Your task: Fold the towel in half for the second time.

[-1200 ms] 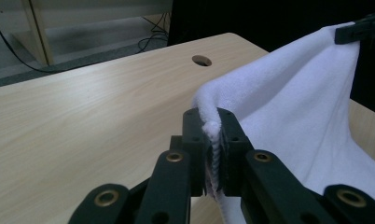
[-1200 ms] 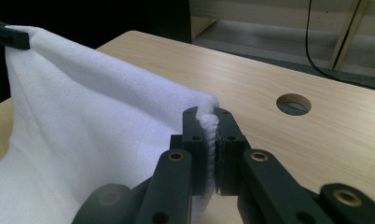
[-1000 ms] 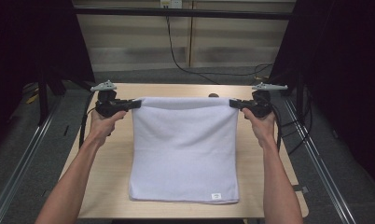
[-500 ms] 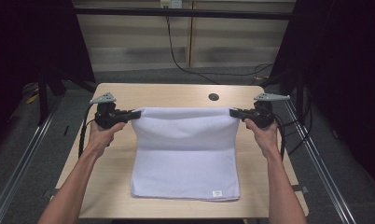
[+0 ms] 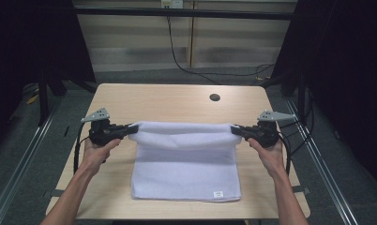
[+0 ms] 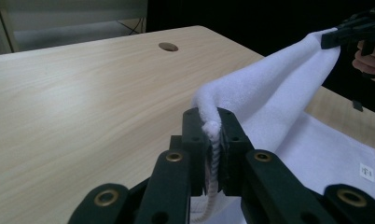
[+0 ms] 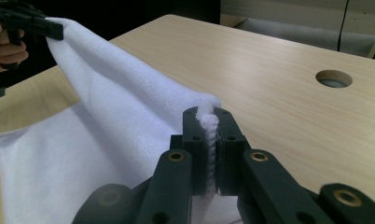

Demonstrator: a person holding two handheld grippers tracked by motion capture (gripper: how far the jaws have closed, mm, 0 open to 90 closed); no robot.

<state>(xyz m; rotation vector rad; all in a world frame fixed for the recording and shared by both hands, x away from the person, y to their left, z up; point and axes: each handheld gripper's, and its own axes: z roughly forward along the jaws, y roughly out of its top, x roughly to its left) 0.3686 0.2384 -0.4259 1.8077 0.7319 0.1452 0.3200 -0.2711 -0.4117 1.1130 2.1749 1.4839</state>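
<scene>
your left gripper (image 5: 130,130) is clamped on one far corner of the white towel (image 5: 184,168), and your right gripper (image 5: 237,131) is clamped on the other. the far edge hangs stretched between them above the wooden table (image 5: 168,101), folding toward you, while the near half with its small label (image 5: 218,193) lies flat.

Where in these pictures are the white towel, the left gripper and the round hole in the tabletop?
white towel (image 5: 184,168), high view, flat middle.
left gripper (image 5: 131,129), high view, jaw tips at the towel's corner.
round hole (image 5: 214,97), high view, its centre.
</scene>
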